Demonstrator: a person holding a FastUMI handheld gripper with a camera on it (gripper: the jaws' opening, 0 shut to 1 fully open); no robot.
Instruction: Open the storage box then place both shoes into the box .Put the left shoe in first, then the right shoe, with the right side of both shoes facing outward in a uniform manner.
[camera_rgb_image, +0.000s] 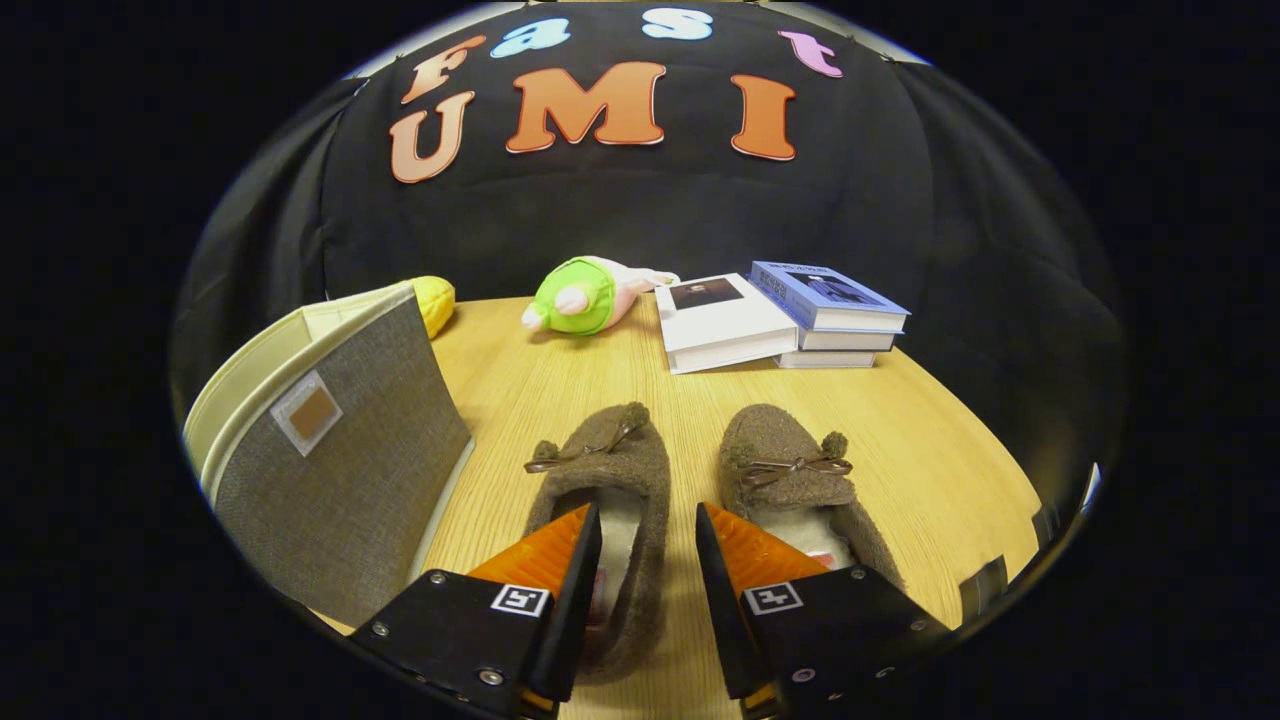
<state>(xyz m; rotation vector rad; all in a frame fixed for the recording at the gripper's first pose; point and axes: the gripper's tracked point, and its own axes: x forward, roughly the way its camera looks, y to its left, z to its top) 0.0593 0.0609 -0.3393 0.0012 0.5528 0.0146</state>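
Light wooden table (560, 385), round-looking through the lens, backed by black cloth wall.

Far side of table: a soft plush toy in green and pink (585, 294) is laid on its side near the middle. Just beside it, a white book (722, 322) is laid flat, touching a stack of books topped by a blue one (828, 297). A yellow rounded object (434, 303) is partly hidden behind the box; what it is cannot be told.

Grey fabric storage box with cream lining and a small brown tag (330, 460) is seen beside the fingers, next to the slippers. Cream rim and a flap are visible; the inside is not seen, so contents cannot be told, nor whether the lid is fully open.

Two brown fuzzy slippers with thin bows and pale lining are set side by side, toes pointing away. One slipper (612, 470) is nearest the box; its inner edge runs between the fingers. The other slipper (790, 470) is partly covered by the far finger. Both are on the table, outside the box.

Hand-held gripper (648, 530): fingers held apart, nothing gripped, poised over the slippers' heel ends.
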